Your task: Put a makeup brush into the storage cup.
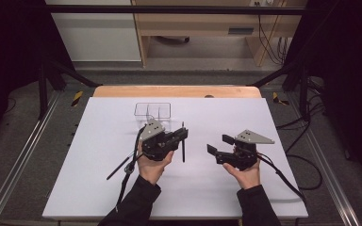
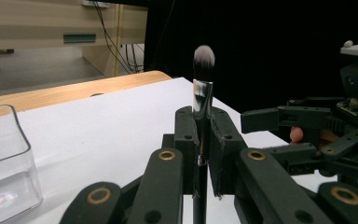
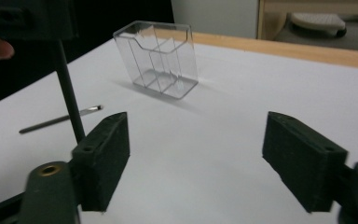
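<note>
My left gripper (image 1: 184, 134) is shut on a black-handled makeup brush (image 1: 183, 146), holding it upright just above the white table. In the left gripper view the jaws of this gripper (image 2: 204, 126) clamp the brush (image 2: 203, 88) below its silver ferrule, with the grey bristles on top. My right gripper (image 1: 220, 144) stands open to the right of it, with nothing between its pads (image 3: 105, 144). The held brush's handle (image 3: 70, 100) hangs at the left of the right gripper view. A clear divided container (image 1: 152, 113) stands behind the left gripper.
A second thin brush (image 1: 120, 167) lies flat on the white table top (image 1: 217, 188), left of the left hand, also seen as a brush (image 3: 60, 120) near the container (image 3: 161, 58). A wooden edge (image 1: 176, 91) borders the far side.
</note>
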Tool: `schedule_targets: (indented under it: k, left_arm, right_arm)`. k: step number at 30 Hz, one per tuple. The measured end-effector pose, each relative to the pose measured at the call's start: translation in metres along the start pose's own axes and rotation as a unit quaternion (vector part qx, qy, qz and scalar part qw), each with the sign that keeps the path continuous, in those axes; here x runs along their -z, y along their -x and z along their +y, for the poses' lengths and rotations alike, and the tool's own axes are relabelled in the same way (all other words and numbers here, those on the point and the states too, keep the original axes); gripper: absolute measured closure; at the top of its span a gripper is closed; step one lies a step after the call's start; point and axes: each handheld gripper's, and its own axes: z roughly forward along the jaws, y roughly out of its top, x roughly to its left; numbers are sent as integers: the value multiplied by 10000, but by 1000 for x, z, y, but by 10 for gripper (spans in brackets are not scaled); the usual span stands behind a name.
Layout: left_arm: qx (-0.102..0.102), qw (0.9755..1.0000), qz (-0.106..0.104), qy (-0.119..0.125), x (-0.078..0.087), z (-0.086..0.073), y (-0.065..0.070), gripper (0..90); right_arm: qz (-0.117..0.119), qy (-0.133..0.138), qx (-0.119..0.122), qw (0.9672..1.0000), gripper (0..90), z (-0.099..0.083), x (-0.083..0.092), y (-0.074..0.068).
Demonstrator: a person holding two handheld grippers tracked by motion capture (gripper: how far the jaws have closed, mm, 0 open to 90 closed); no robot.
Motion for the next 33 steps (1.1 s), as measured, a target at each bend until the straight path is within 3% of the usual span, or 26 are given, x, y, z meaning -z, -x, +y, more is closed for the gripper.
schedule_targets:
  k: [11,33]
  left_arm:
    - [-152,9998,116,-10,11,10,-8,825]
    - [-324,9985,445,15,31,30,-33,825]
  right_arm:
    - [-264,-192,44,9995,111,-3,0,4]
    - [-374,-447,72,9983,60,-12,2,12]
